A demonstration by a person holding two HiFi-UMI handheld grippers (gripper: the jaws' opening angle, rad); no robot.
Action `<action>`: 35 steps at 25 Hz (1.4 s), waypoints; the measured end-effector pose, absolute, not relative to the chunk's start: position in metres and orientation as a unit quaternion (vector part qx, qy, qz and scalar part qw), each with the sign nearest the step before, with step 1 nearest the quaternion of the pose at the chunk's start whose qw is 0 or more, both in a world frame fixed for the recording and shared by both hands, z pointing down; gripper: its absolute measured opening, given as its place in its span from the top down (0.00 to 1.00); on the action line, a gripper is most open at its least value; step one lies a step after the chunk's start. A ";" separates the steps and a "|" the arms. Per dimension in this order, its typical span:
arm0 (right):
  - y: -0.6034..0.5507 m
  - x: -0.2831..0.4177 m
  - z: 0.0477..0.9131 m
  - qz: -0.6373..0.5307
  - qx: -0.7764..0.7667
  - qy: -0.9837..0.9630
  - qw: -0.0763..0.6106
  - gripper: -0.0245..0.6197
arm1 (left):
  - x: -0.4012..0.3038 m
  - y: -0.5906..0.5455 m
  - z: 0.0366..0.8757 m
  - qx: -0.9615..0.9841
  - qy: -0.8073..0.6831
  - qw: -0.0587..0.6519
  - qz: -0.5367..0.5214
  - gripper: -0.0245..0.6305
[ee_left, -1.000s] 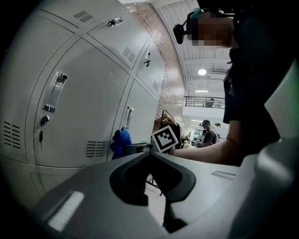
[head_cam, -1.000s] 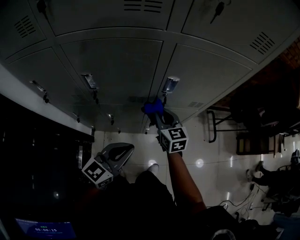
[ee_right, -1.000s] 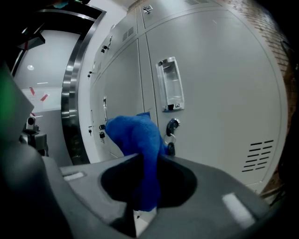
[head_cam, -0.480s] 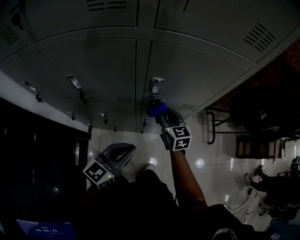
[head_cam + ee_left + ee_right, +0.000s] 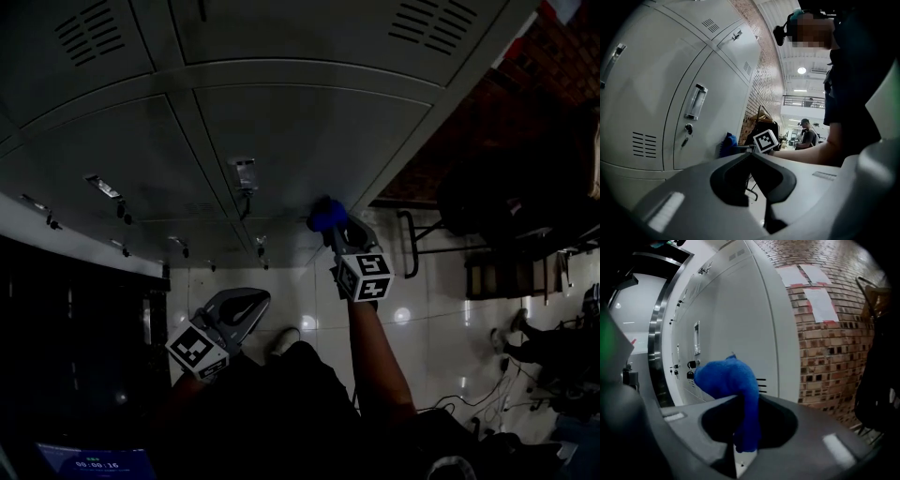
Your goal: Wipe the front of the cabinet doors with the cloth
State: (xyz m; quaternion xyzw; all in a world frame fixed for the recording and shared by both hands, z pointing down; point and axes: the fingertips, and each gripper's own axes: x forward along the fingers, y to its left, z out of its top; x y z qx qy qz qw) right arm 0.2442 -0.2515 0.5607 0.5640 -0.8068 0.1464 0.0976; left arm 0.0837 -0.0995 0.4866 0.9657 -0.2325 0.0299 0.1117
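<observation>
The grey cabinet doors fill the upper head view. A blue cloth is pressed against the lower right door near the cabinet's right edge, to the right of a door handle. My right gripper is shut on it, and the cloth bulges out over the closed jaws toward the door. My left gripper hangs low by the person's body, away from the doors. Its jaws are shut with nothing between them. From there the cloth shows against the door.
A brick wall with paper sheets adjoins the cabinet's right side. A metal-framed bench and dark furniture stand on the glossy tiled floor at right. A dark panel lies left. Handles and keys stick out of the doors. A person stands far off.
My right gripper has carried the cloth rightward across the door, from just below the handle to near the cabinet's right edge. The left gripper has stayed low.
</observation>
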 end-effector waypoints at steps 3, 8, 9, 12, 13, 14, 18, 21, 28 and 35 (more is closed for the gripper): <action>-0.247 0.276 0.561 0.146 0.592 -0.788 0.092 0.85 | 0.092 -0.094 0.488 0.967 -0.229 0.110 0.033 0.96; -0.238 0.314 0.550 0.142 0.627 -0.762 0.079 0.85 | 0.088 -0.088 0.482 0.964 -0.239 0.112 0.037 0.96; -0.236 0.318 0.547 0.140 0.632 -0.759 0.075 0.85 | 0.084 -0.087 0.482 0.964 -0.241 0.110 0.035 0.96; -0.225 0.310 0.537 0.126 0.630 -0.763 0.067 0.85 | 0.071 -0.079 0.482 0.963 -0.242 0.112 0.037 0.96; -0.220 0.303 0.532 0.120 0.626 -0.768 0.066 0.85 | 0.065 -0.077 0.482 0.963 -0.243 0.110 0.036 0.96; -0.215 0.294 0.527 0.114 0.621 -0.773 0.066 0.85 | 0.059 -0.075 0.480 0.963 -0.244 0.107 0.034 0.96; -0.188 0.252 0.502 0.096 0.602 -0.791 0.059 0.85 | 0.034 -0.062 0.471 0.965 -0.242 0.099 0.031 0.96; -0.160 0.211 0.491 0.091 0.587 -0.802 0.057 0.85 | 0.010 -0.047 0.469 0.967 -0.236 0.084 0.041 0.96; -0.087 0.099 0.468 0.084 0.540 -0.836 0.052 0.85 | -0.053 -0.018 0.449 0.971 -0.229 0.072 0.015 0.96; -0.015 0.003 0.441 0.070 0.490 -0.867 0.052 0.85 | -0.114 0.014 0.431 0.971 -0.227 0.074 -0.008 0.96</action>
